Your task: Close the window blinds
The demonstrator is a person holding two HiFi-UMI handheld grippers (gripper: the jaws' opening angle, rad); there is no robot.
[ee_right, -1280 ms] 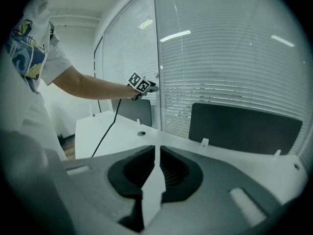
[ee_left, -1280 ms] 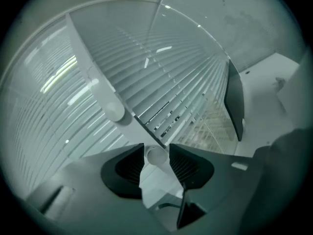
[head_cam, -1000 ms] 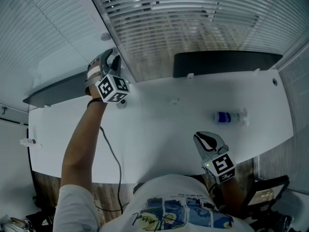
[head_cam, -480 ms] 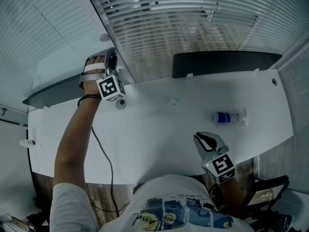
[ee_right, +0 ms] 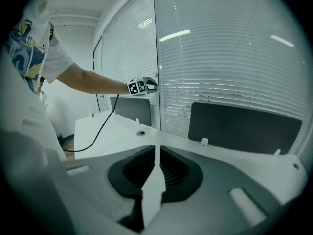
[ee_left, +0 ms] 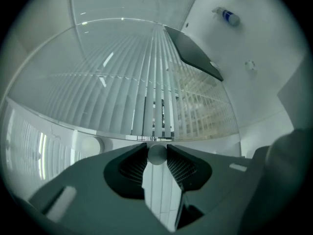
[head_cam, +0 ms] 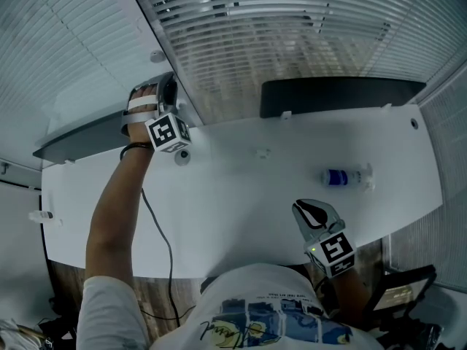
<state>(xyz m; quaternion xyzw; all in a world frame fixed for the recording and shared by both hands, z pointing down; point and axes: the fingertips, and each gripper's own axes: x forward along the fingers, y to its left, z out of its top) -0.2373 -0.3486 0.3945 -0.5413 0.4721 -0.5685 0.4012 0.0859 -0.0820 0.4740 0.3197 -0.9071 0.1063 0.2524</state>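
The white slatted blinds (head_cam: 277, 28) hang over the window behind the desk, their slats tilted so that the outside shows through. At the blinds' left edge my left gripper (head_cam: 169, 93) is raised against the window frame. In the left gripper view the round end of the blinds' wand (ee_left: 157, 156) sits between the jaws of the left gripper (ee_left: 157, 151), which have just been closing and now touch it on both sides. My right gripper (head_cam: 312, 214) rests low over the desk's near edge, shut and empty; the right gripper view shows the right gripper (ee_right: 157, 151) with only a slit between the jaws.
A white desk (head_cam: 241, 195) runs under the window, with black partition panels (head_cam: 343, 95) at its back. A small bottle (head_cam: 343, 176) lies at the right. A black cable (head_cam: 164, 239) trails from the left gripper across the desk. A second blind (head_cam: 66, 42) covers the left pane.
My left hand has rolled at the window frame, so its marker cube faces differently, and the forearm has swung slightly left. The right gripper has stayed still.
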